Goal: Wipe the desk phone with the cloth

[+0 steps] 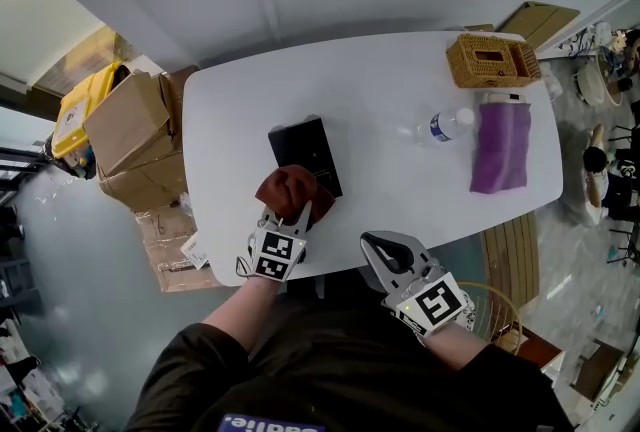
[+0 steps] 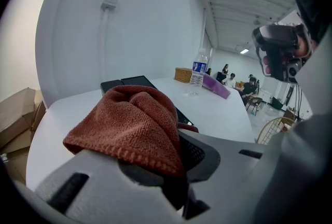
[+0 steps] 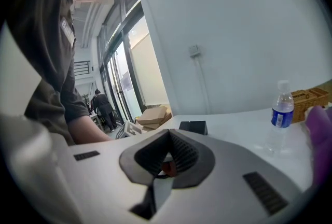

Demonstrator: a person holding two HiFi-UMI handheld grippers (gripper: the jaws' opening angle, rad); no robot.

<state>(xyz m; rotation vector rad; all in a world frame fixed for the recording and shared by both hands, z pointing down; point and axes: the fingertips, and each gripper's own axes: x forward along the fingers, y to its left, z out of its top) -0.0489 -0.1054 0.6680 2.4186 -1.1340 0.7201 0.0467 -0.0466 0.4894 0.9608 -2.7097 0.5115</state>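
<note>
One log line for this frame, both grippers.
left gripper: shut on cloth, over phone near end | right gripper: shut, empty, at near table edge

Black, flat rectangular desk phone, lying on white table, rust-red cloth, bunched, over desk phone's near end, pinched in left gripper.

Left gripper: jaws clamped on the cloth.
Your rust-red cloth bunches up over the jaws and hides the near end of the black phone on the white table. Farther back stand an upright bottle, a basket just left of it and a purple towel to its right. Boxes sit far left, off the table.
</note>
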